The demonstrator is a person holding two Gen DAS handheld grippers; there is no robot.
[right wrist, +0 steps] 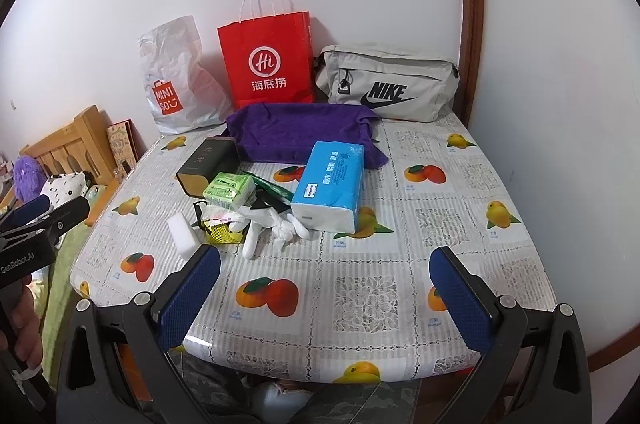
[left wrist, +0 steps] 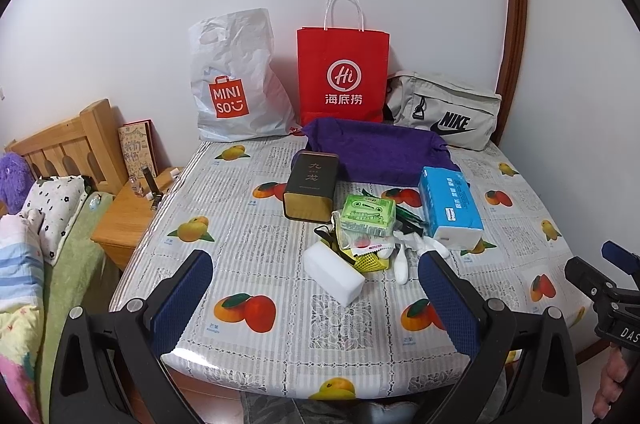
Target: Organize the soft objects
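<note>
White sponge block (left wrist: 335, 274) sits left of the mid-desk clutter, green tissue pack (left wrist: 367, 215) next, blue tissue pack (left wrist: 450, 205) rightmost. Left gripper (left wrist: 316, 298) and right gripper (right wrist: 325, 298) both hang spread wide over the near edge, holding nothing. Grabbing the pile could easily snag the white gloves (right wrist: 276, 224).

L tongs (left wrist: 316, 288) & R tongs (right wrist: 325, 288) both spread wide, empty, level, side by side.

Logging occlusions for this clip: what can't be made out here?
- Small items in the pile under the green tissue packets: overlapped in both views.
- Contents of the red paper bag, white plastic bag and grey waist bag: hidden by their walls.
- Purple fabric tray interior: too shallow an angle.
</note>
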